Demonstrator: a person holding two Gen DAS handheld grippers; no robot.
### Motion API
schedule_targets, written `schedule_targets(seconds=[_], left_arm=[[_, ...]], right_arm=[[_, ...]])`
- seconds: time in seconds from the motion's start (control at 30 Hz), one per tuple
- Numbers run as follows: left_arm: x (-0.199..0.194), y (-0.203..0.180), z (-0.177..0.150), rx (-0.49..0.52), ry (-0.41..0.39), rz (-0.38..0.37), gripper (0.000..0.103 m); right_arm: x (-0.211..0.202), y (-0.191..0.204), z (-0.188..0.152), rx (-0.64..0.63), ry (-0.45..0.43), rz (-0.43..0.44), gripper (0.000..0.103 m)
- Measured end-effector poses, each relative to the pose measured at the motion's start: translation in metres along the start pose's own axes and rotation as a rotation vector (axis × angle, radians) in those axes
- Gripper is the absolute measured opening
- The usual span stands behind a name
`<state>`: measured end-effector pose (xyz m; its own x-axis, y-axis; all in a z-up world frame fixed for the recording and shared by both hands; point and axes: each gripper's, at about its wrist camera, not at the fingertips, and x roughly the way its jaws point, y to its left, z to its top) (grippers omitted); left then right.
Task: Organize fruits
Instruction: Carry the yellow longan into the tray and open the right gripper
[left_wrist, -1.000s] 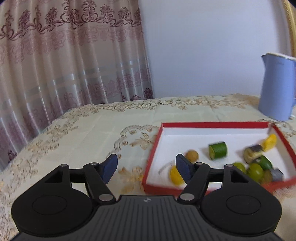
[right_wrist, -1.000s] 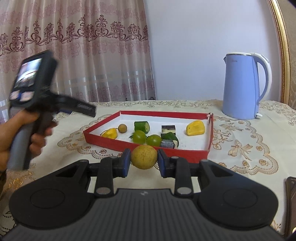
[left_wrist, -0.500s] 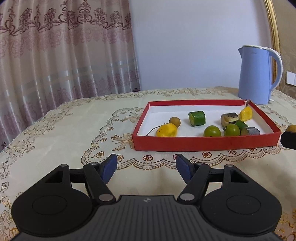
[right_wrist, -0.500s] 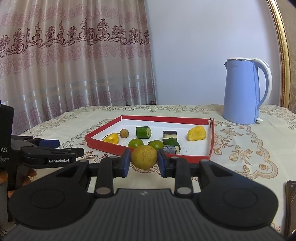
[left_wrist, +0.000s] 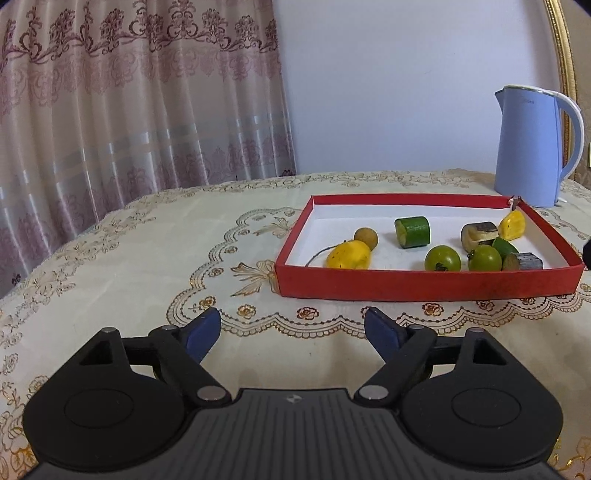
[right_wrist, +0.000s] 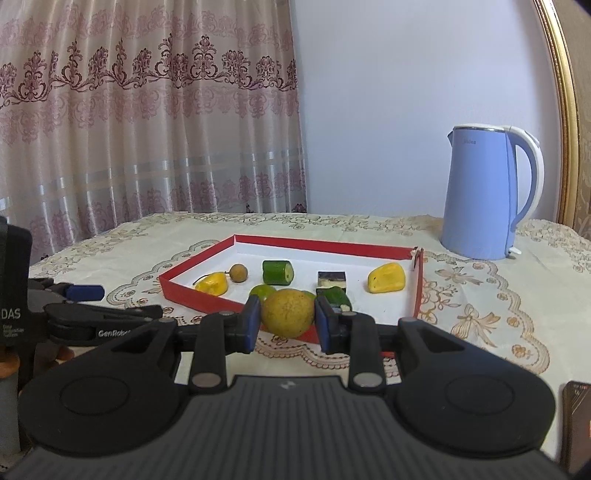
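1. The right gripper (right_wrist: 288, 318) was clamped on a round yellow-brown fruit (right_wrist: 288, 313); both blue pads pressed its sides, and it sat in front of the near wall of the red tray (right_wrist: 207, 294), outside it as far as that view showed.
2. The left gripper (left_wrist: 293, 334) stood wide open with nothing between its blue pads (left_wrist: 203, 334), above the embroidered tablecloth (left_wrist: 147, 258) and short of the tray's near wall (left_wrist: 424, 284).
3. The tray's white floor held the other pieces. Left wrist view: a yellow pepper-like piece (left_wrist: 349, 254) with a thin stalk at the near left corner, a small brown round fruit (left_wrist: 366, 237) touching it behind, and a cut green cucumber section (left_wrist: 413, 232) towards the middle.
4. Two green tomatoes (left_wrist: 442, 258) lay near the front wall, side by side but apart.
5. At the right end, a brown-and-cream block (left_wrist: 479, 233), a green piece (left_wrist: 504, 246), a dark grey block (left_wrist: 524, 261) and a second yellow piece (left_wrist: 512, 226) were crowded together; contact among them could not be settled.
6. A pale blue kettle (right_wrist: 482, 194) stood upright beyond the tray's far right corner, apart from it.
7. A patterned pink curtain (right_wrist: 147, 129) hung behind the table.
8. In the right wrist view, the left gripper's black body (right_wrist: 103, 319) showed at the left edge, beside the tray.
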<state>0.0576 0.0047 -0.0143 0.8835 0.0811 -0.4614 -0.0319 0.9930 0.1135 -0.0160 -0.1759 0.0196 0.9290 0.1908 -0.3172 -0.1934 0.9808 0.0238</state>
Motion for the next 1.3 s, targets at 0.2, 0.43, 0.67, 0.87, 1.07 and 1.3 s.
schedule_targets(seconds=[0.2, 0.43, 0.67, 0.87, 1.07, 1.3], left_arm=[[0.001, -0.001, -0.002, 0.007, 0.0, -0.002, 0.085], [0.003, 0.001, -0.003, -0.012, 0.016, -0.006, 0.085], [0.005, 0.003, -0.002, -0.02, 0.025, -0.011, 0.088], [0.006, 0.002, -0.003, -0.02, 0.031, -0.015, 0.089], [0.007, 0.001, -0.003, -0.016, 0.039, -0.011, 0.089], [0.007, 0.002, -0.004, -0.018, 0.043, -0.014, 0.089]], right_arm=[[0.012, -0.011, 0.012, -0.004, 0.001, -0.031, 0.029], [0.034, -0.025, 0.025, -0.002, 0.01, -0.073, 0.029], [0.059, -0.037, 0.028, 0.024, 0.024, -0.136, 0.029], [0.075, -0.049, 0.026, 0.055, 0.047, -0.155, 0.029], [0.084, -0.057, 0.024, 0.068, 0.058, -0.173, 0.029], [0.097, -0.06, 0.024, 0.073, 0.081, -0.187, 0.029]])
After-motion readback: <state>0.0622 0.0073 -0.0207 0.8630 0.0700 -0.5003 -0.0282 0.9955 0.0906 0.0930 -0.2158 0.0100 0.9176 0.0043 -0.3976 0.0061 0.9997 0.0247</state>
